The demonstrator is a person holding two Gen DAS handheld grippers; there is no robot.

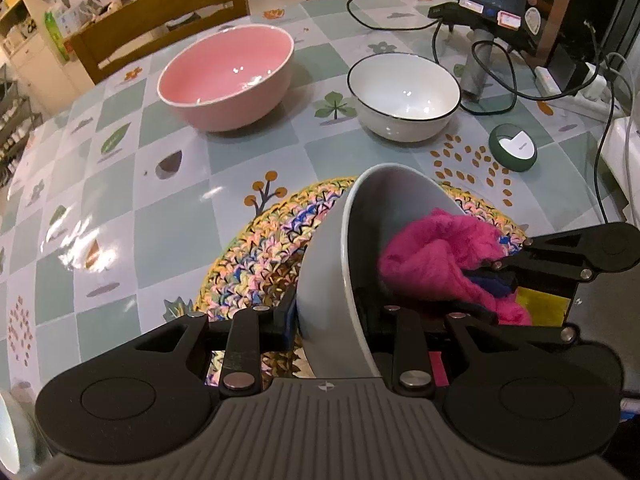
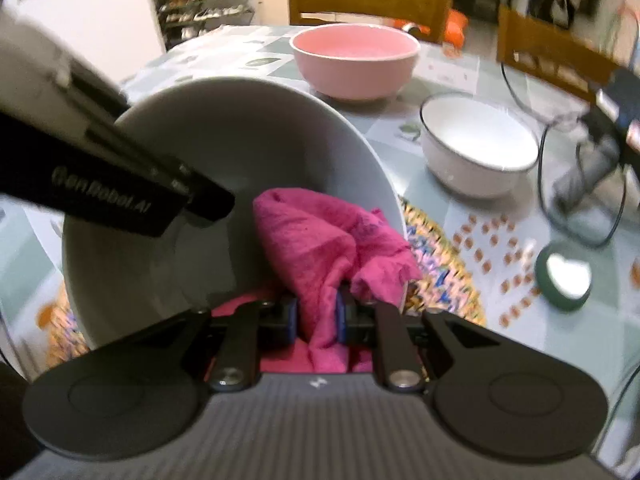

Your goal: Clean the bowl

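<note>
Checked table (image 1: 168,216) with a woven mat (image 1: 256,264), grey bowl (image 1: 320,280) tilted over it
My left hand-held gripper (image 1: 328,320) clamps the bowl's rim; my right hand-held gripper (image 2: 316,320) pinches a pink cloth (image 2: 320,248) inside it

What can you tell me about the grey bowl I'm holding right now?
The grey bowl is plain, smooth and glossy, ceramic by its look, with a paler rim. It is tipped up on its side above the woven mat, its opening turned toward the right gripper. The left gripper clamps its lower rim, one finger outside the wall and one inside. The pink cloth, pinched by the right gripper, presses against its inner wall. No dirt is visible inside.
</note>
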